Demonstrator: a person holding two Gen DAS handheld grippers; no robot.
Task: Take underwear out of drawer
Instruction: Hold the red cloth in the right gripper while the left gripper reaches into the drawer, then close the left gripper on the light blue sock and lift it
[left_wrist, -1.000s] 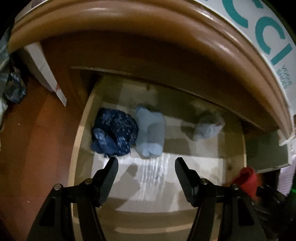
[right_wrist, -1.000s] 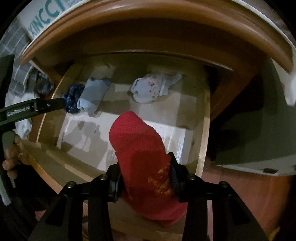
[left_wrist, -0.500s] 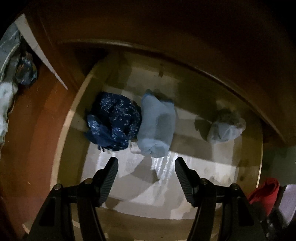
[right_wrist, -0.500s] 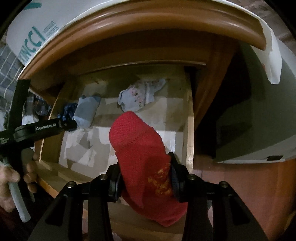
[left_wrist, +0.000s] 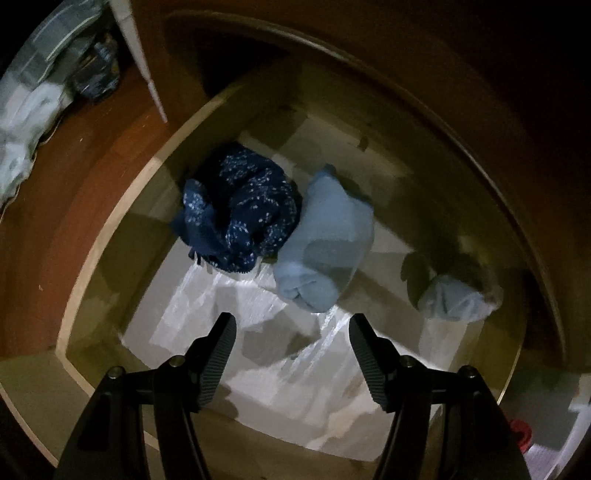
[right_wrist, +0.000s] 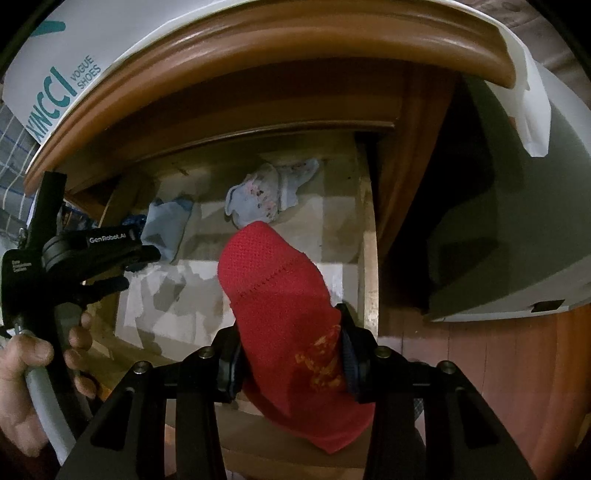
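The open wooden drawer (left_wrist: 96, 266) holds three rolled garments: a dark blue speckled one (left_wrist: 240, 206), a light blue one (left_wrist: 325, 243) beside it, and a pale floral one (left_wrist: 458, 299) at the right. My left gripper (left_wrist: 291, 328) hangs open above the drawer floor, just short of the light blue roll, nothing between its fingers. In the right wrist view my right gripper (right_wrist: 291, 350) is shut on red underwear (right_wrist: 280, 295) held over the drawer's front right corner. The left gripper (right_wrist: 140, 258) shows there too, held by a hand (right_wrist: 26, 354).
The dresser top's rounded edge (right_wrist: 258, 48) overhangs the drawer, with a white shoe box (right_wrist: 62, 81) on it. A grey box (right_wrist: 517, 236) stands on the wood floor to the right. Clothes (left_wrist: 33, 107) lie on the floor to the left.
My left gripper has sunk into the drawer and rolled, so the garments look larger and tilted. The right gripper kept its hold on the red underwear and rolled slightly.
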